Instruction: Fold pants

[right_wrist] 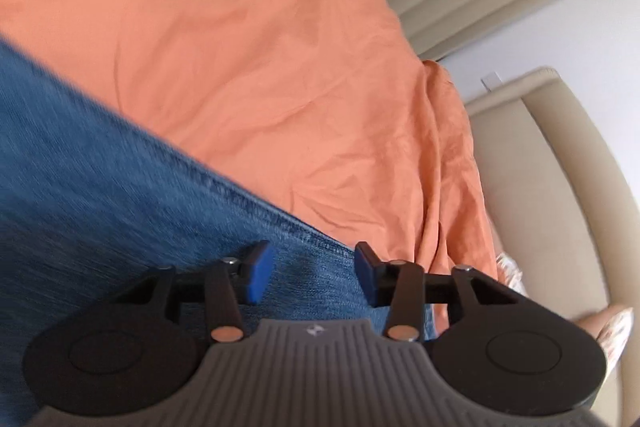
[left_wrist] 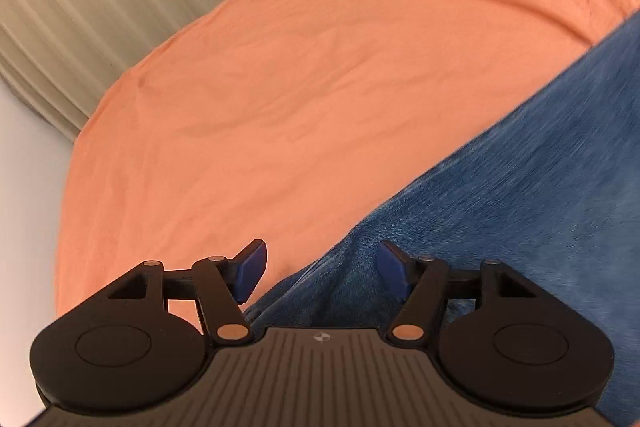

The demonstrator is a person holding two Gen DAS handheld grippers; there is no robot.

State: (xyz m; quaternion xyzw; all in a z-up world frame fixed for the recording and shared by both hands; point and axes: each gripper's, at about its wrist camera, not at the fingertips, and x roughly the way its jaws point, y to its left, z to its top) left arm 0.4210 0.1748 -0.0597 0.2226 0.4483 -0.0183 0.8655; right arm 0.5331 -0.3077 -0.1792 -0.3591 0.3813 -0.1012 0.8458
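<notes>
Orange bed sheet is spread under blurry blue denim pants. No writing can be read. Left gripper and right gripper are held wide apart, with nothing pinched.

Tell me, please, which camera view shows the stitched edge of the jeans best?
The right wrist view: the jeans show a stitched edge running diagonally across the orange sheet to the open right gripper. In the left wrist view, the edge is blurred.

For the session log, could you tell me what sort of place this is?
Most likely a bedroom: an orange sheet covers a bed, a padded beige headboard stands at one end, and pleated curtains hang behind.
</notes>
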